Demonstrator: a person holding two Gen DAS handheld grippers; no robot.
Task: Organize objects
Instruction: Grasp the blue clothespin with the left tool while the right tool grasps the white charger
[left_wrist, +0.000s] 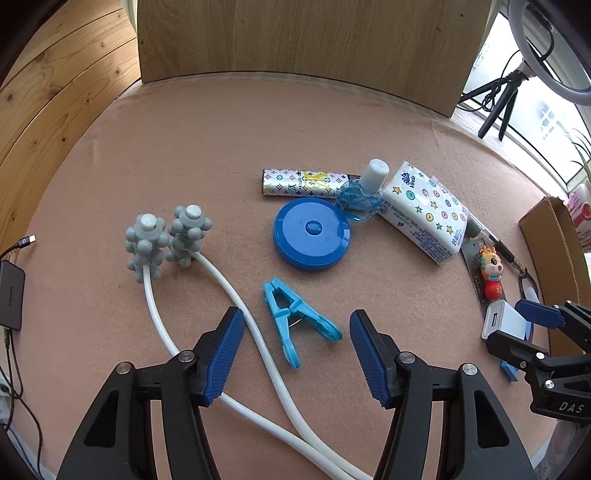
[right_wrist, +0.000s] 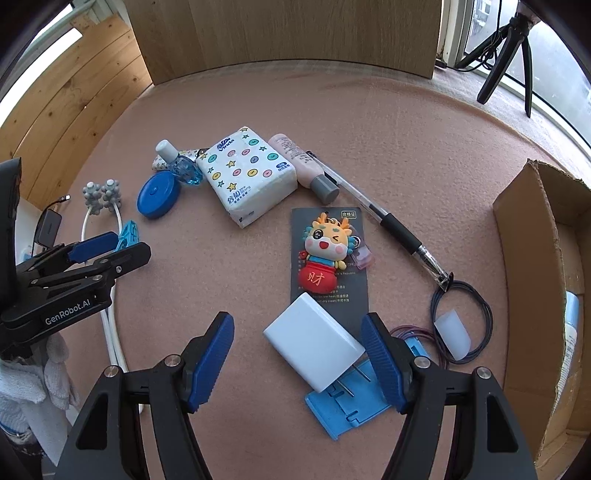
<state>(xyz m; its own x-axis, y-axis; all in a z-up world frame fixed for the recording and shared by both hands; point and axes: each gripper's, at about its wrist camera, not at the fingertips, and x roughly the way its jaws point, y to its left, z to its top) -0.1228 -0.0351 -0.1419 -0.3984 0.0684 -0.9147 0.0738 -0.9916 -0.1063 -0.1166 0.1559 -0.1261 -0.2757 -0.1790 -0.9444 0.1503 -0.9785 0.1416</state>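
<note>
1. Pink felt covers the tabletop (right_wrist: 369, 122), which is backed by a wooden board, with a window at the right.
2. Cardboard box (right_wrist: 524, 280): stands open at the right edge of the table; a pale blue-and-white item lies inside, too cropped to identify.
3. Left gripper (left_wrist: 295, 354): jaws apart, holding nothing, with the blue clothespin (left_wrist: 295, 325) on the felt between them and a white-handled massager (left_wrist: 166, 236) passing under the left jaw.
4. Right gripper (right_wrist: 297, 358): jaws apart, holding nothing; the white charger (right_wrist: 314, 343) lies between them, resting partly on a blue stand (right_wrist: 343, 406).
5. Centre cluster: blue round tape measure (left_wrist: 312, 234), small blue bottle (left_wrist: 364, 192) and tissue pack (right_wrist: 247, 173), just beside one another.
6. Dragon keychain (right_wrist: 325, 251): lies on a dark card, near a pen (right_wrist: 384, 218) and coiled hair ties (right_wrist: 480, 317).
</note>
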